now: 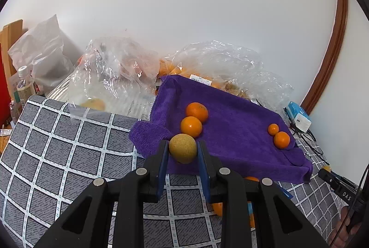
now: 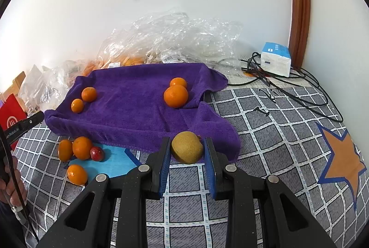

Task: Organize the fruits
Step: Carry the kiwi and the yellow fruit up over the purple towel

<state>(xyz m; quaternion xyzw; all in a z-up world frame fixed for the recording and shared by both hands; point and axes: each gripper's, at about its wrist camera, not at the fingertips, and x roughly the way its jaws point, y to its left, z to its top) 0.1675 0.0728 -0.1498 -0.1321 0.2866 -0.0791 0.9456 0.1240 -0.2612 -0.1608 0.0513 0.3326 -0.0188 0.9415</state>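
A purple towel [image 1: 230, 132] [image 2: 129, 105] lies on the grey checked cloth. On it sit two large oranges [image 1: 191, 126] [image 2: 175, 95] and two small ones [image 1: 281, 139] [image 2: 88, 94]. My left gripper [image 1: 183, 148] is shut on a round yellow-brown fruit [image 1: 183, 148], held over the towel's near edge. My right gripper [image 2: 187, 151] is shut on a kiwi [image 2: 187, 150], at the towel's near corner. Three oranges [image 2: 81, 147] and a strawberry [image 2: 96, 153] lie on the cloth beside a blue patch, left of my right gripper.
Crumpled clear plastic bags [image 1: 120, 72] [image 2: 175, 40] holding more fruit lie behind the towel against the white wall. A white and blue box [image 2: 275, 58] with black cables [image 2: 306, 91] sits at the back right. A water bottle [image 1: 24, 84] stands far left.
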